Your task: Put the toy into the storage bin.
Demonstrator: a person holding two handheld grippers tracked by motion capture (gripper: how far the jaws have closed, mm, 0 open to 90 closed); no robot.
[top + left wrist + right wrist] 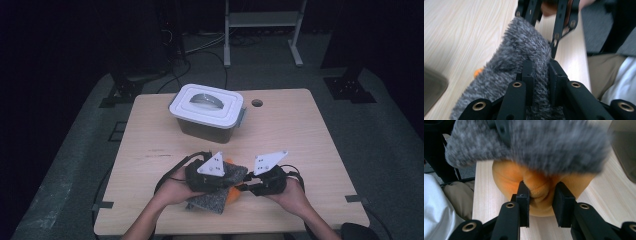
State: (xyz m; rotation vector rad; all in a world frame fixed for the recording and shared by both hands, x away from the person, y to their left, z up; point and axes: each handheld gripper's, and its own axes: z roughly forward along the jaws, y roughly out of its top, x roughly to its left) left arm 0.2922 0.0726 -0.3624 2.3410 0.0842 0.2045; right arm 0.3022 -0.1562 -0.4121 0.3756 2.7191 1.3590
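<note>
We note a soft plush toy (pixel 220 187) low on the pale wood-grain desk (pixel 310 150), near the person's edge — shaggy grey pile over most of it, with a smooth orange part beneath. In the left gripper view the grey fur (pixel 521 57) is long-fibred and mottled, and a small orange patch (pixel 477 72) peeks out at its flank. The left gripper (pixel 212 175) has its black jaws clamped on a fold of this grey fur; the pile bulges up between the two flat pads. The right gripper (pixel 250 187) comes in from the other side — its jaws pinch a wrinkled ridge of the orange fabric (pixel 539 185), which puckers between the pads, so we log it as gripped on the toy. That orange part reads rounded and short-napped, with the grey fur overhanging it. Each gripper carries a grey three-cornered plate on top. Farther back on the desk stands a rectangular lidded box (pixel 207 112), white lid with rounded corners over a dark translucent body, well apart from the toy. A round hole (pixel 257 103) sits in the desk beside it
</note>
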